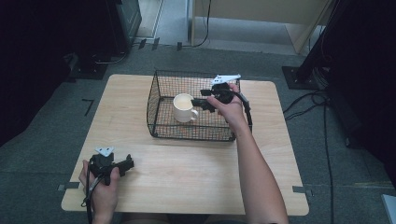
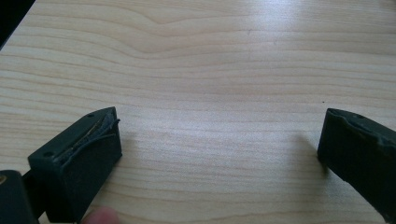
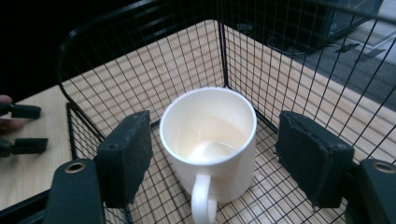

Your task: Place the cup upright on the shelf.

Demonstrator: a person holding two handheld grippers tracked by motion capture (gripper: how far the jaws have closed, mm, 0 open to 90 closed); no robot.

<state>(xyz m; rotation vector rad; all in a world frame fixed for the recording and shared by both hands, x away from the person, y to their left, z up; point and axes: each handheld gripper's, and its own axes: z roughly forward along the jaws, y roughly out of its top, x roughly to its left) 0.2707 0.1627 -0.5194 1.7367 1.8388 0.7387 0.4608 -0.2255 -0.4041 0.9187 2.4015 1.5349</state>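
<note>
A white mug (image 1: pixel 183 107) stands upright and empty inside a black wire basket (image 1: pixel 156 126) at the back middle of the wooden table (image 1: pixel 187 177). My right gripper (image 1: pixel 201 103) hangs over the basket, pointing left at the mug. In the right gripper view its jaws stand open (image 3: pixel 215 140) on either side of the mug (image 3: pixel 210 135), with a gap on both sides and the handle toward the camera. My left gripper (image 1: pixel 126 164) rests low at the table's front left, open (image 2: pixel 219 135), with bare wood (image 2: pixel 210 70) between its jaws.
The basket's wire walls (image 3: pixel 140 70) rise around the mug on all sides. Beyond the table lie grey floor, cables (image 1: pixel 308 100) at the right, and dark equipment stands (image 1: pixel 93 65) at the back left. The left gripper's jaws (image 3: pixel 23 128) show past the basket wall.
</note>
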